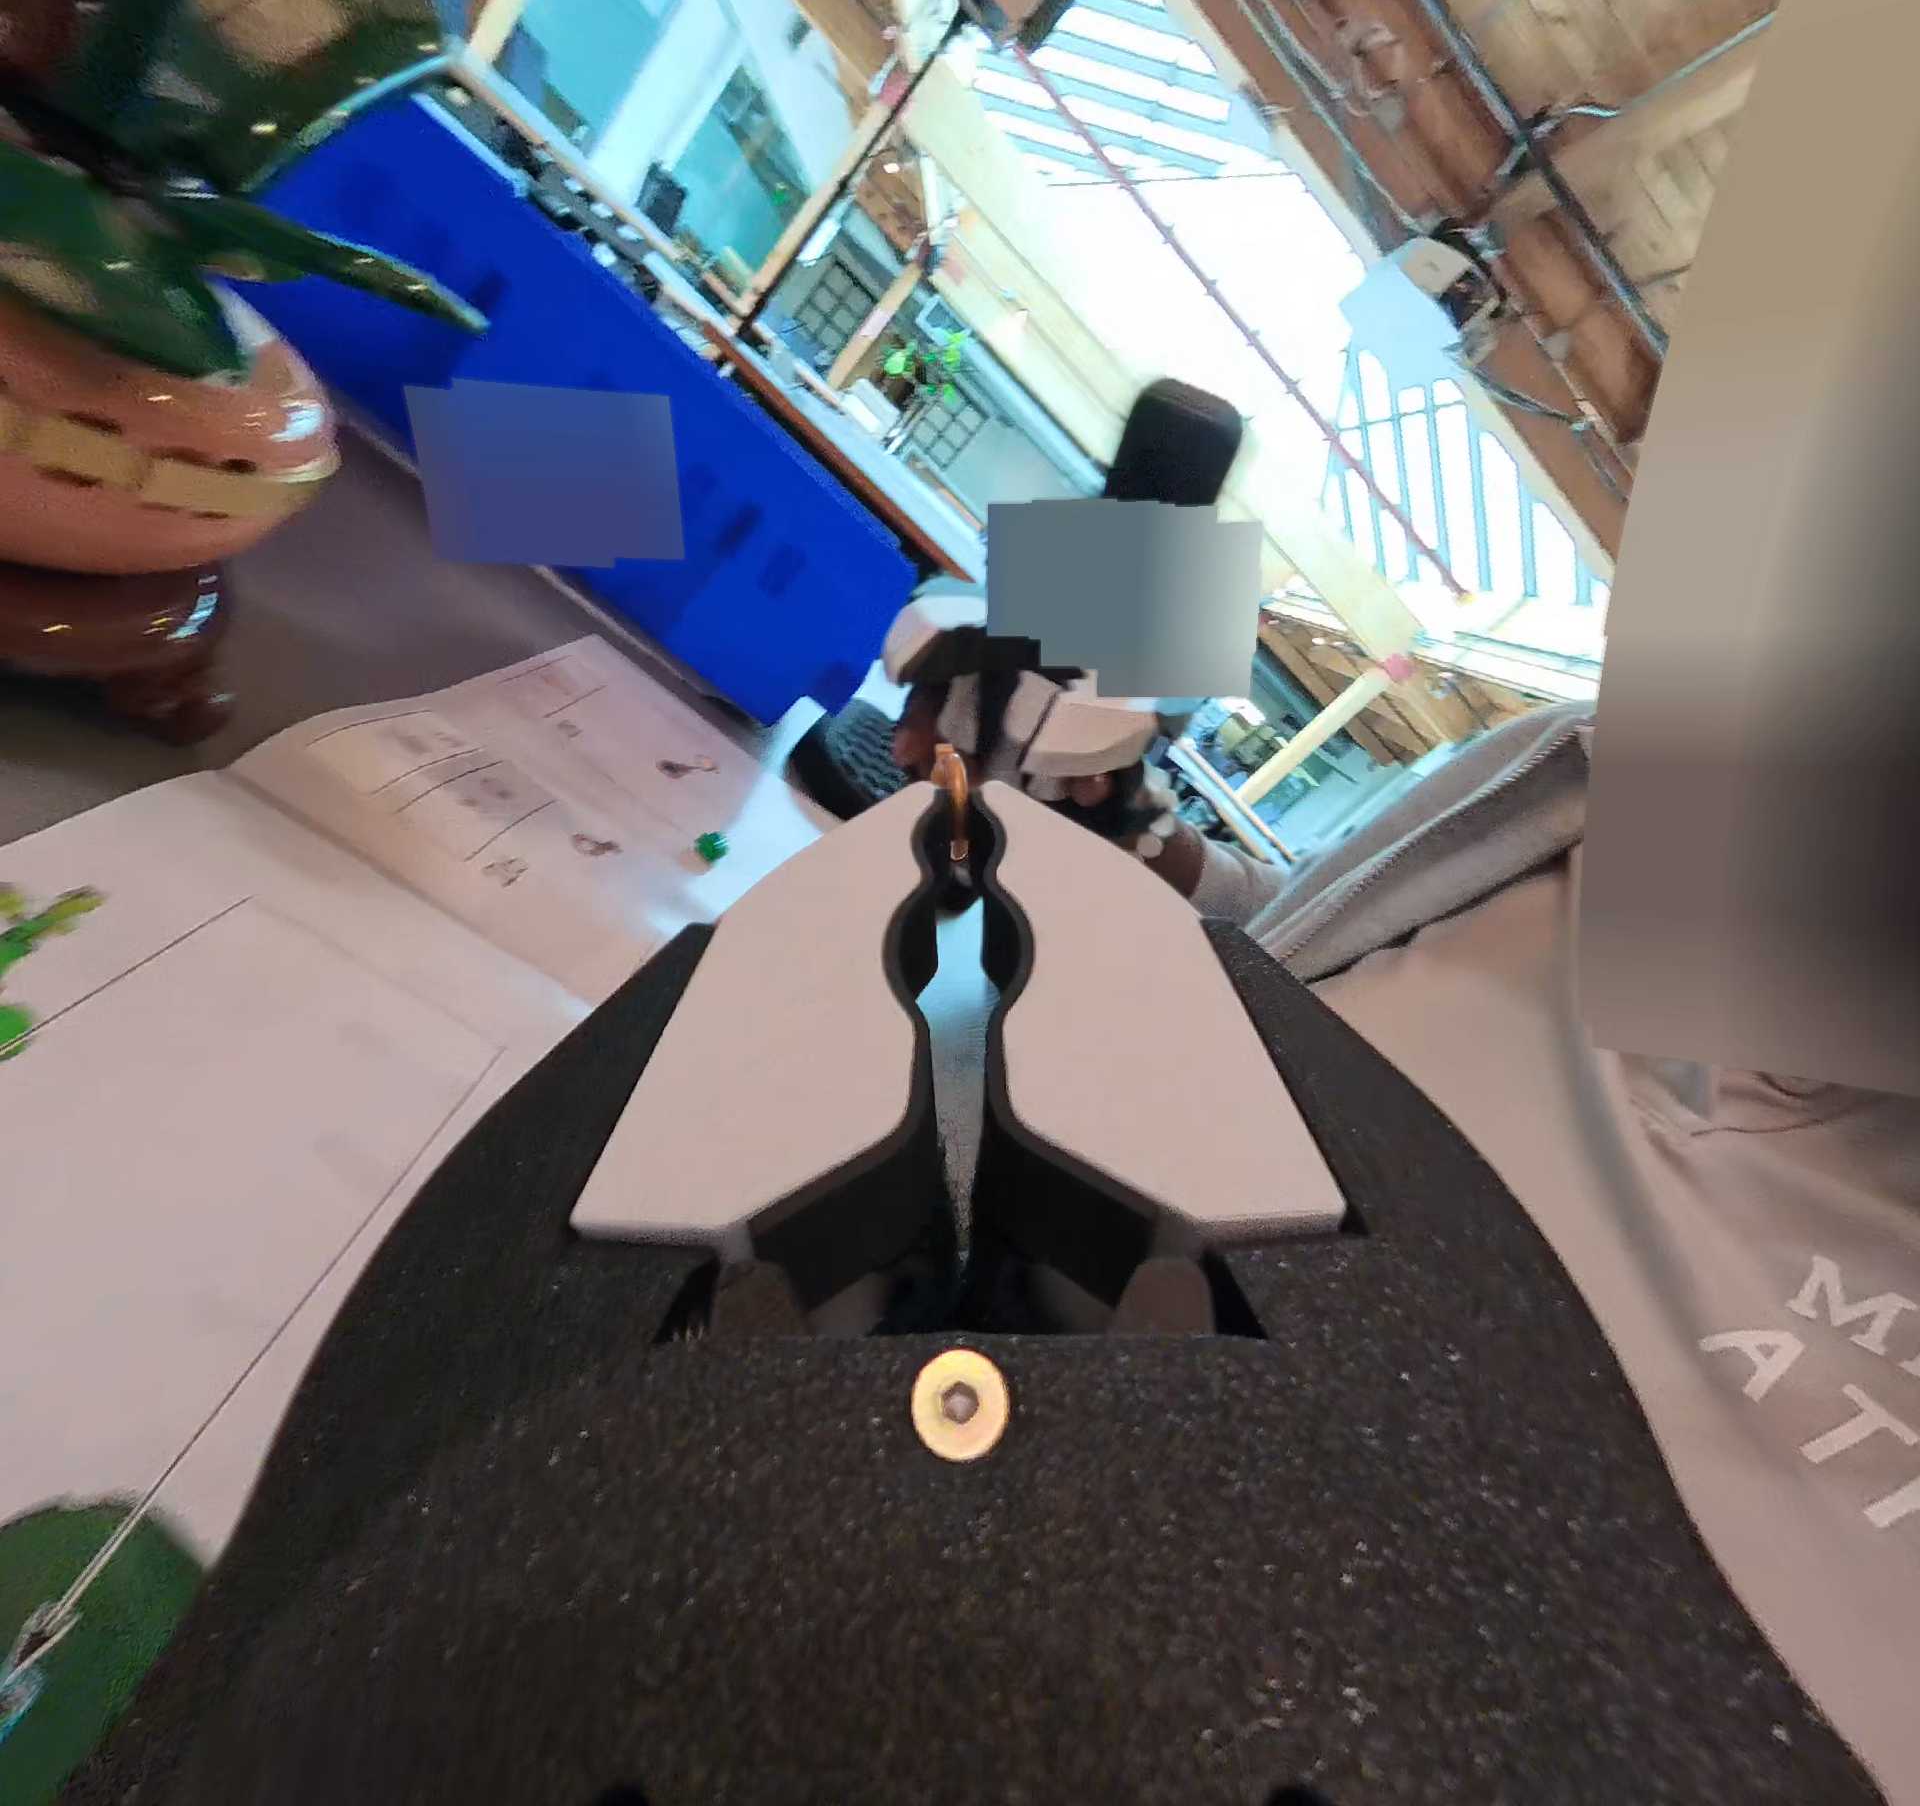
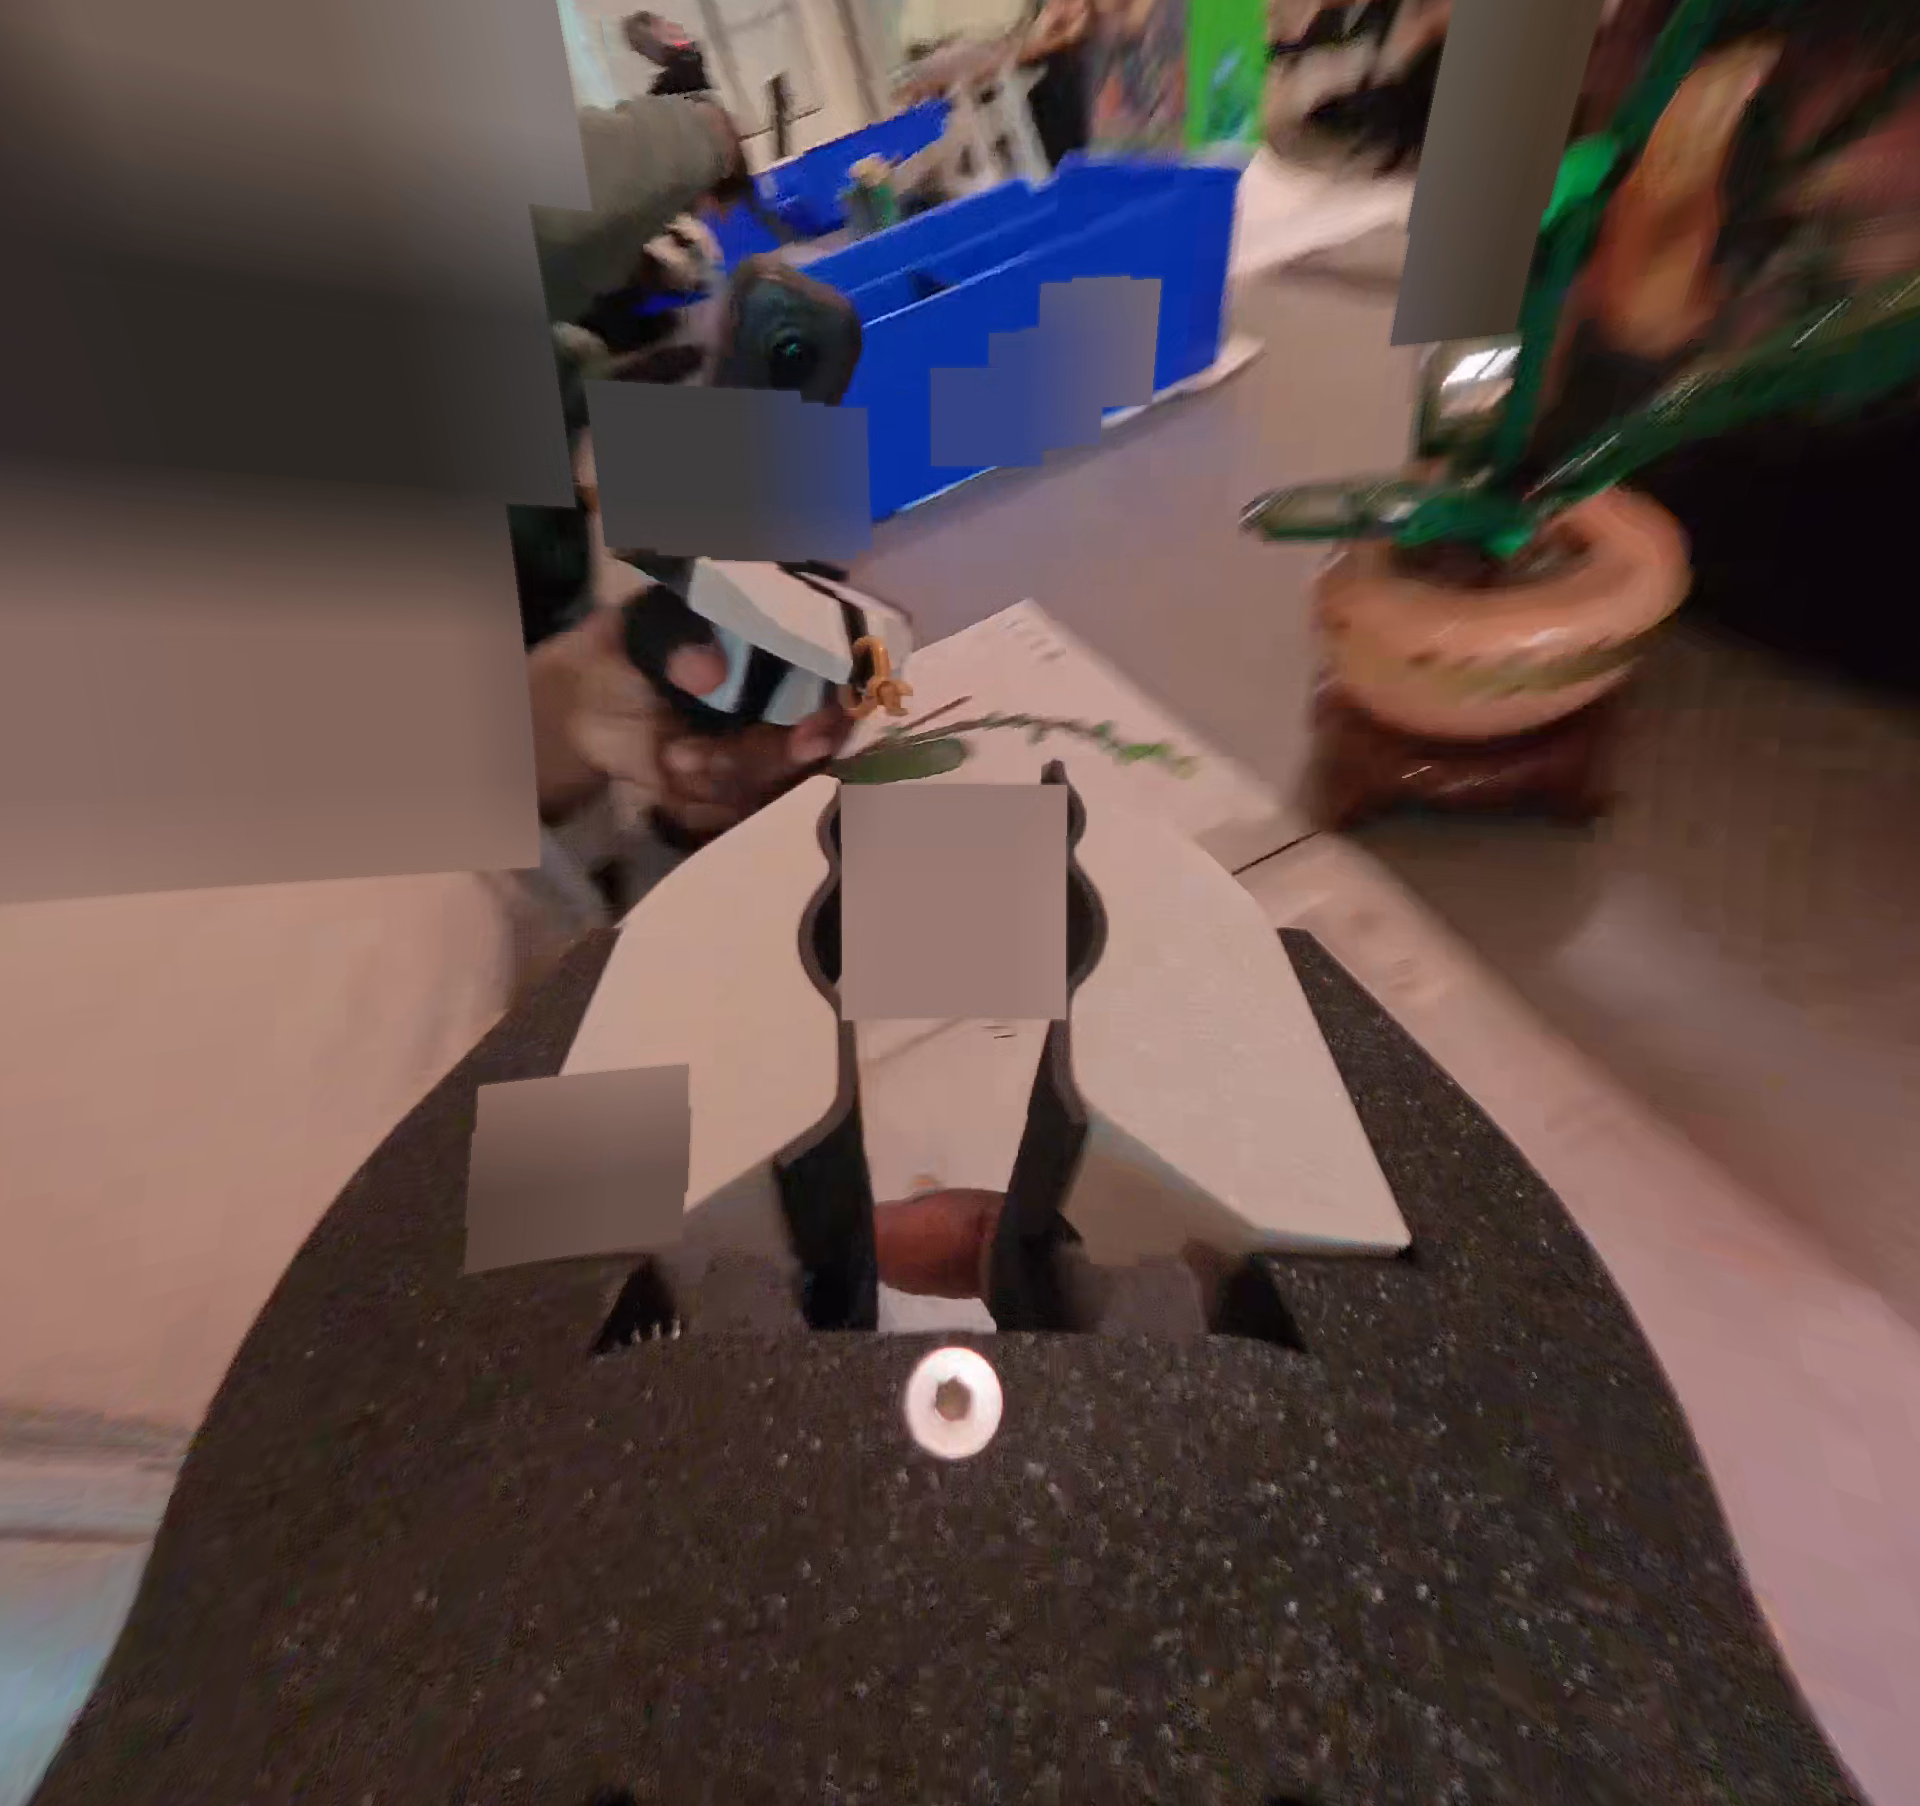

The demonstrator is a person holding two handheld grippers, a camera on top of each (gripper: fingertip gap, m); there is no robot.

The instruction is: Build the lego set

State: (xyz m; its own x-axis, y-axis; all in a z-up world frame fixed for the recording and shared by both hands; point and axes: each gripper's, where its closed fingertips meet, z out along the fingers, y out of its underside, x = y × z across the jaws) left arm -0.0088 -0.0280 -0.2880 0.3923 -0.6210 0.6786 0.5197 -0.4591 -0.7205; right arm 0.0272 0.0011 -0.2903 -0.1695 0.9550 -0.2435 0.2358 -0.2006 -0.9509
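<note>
Left gripper (image 1: 954, 806): white fingers nearly together, pinching a small tan-gold curved lego piece (image 1: 952, 800) at the tips, held up above the open white instruction booklet (image 1: 312, 977). Right gripper (image 2: 951, 800): fingers spread, tips partly masked, nothing seen between them. Built lego plant, green leaves in tan-brown pot (image 2: 1486, 634), stands on the grey table beside the booklet. Blue bin (image 1: 623, 385) behind.

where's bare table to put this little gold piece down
Bare grey table lies between the blue bins, the potted Lego plant and the open booklet. The booklet's pages are crowded with green pieces.
</note>
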